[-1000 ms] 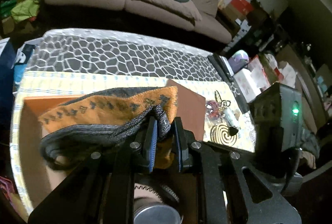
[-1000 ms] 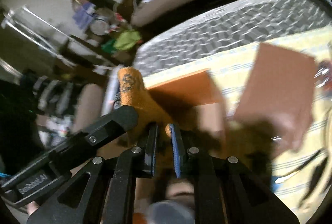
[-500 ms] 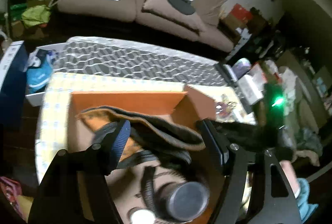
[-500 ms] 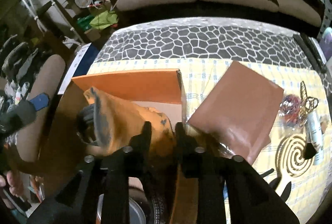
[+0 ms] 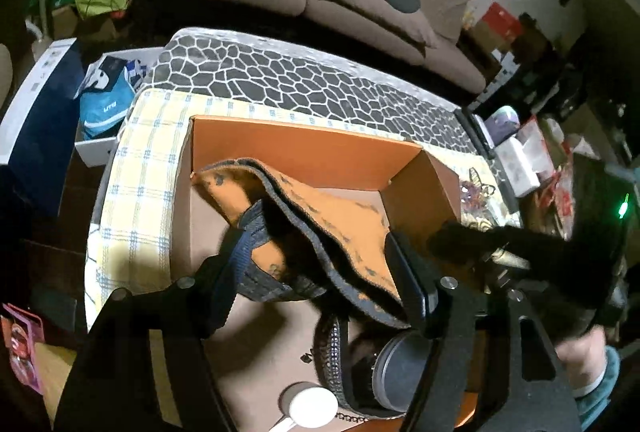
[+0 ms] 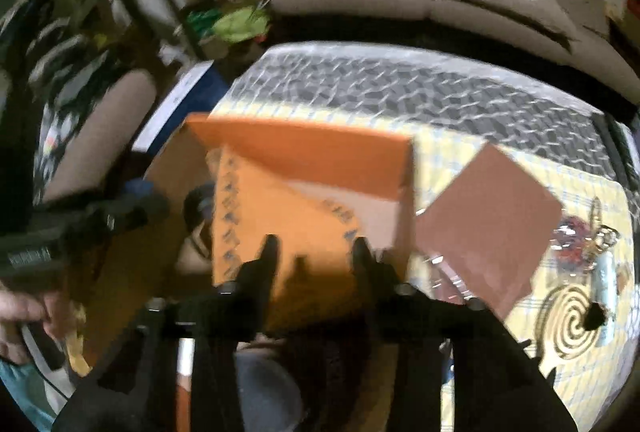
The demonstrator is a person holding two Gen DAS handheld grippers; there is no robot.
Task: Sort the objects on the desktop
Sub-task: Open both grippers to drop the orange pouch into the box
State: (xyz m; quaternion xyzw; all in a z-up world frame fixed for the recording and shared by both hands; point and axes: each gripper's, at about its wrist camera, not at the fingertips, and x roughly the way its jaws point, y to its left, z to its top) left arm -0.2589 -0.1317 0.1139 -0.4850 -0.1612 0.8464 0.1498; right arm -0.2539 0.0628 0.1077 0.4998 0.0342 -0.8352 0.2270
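Left wrist: both tools (image 5: 320, 256) (image 6: 314, 252) gape wide over knitted orange scarf (image 5: 340, 216) in cardboard box (image 5: 300, 147).

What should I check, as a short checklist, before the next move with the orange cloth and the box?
1. Left tongs open: ok.
2. Right tongs open: ok; fingers spread, view blurred.
3. Orange cloth inside the orange box: ok, it drapes over things within the walls.
4. Cloth free of both tongs: cannot tell, it lies between the fingers.
5. Brown lid away from the box opening: ok, on the checked tablecloth beside it.
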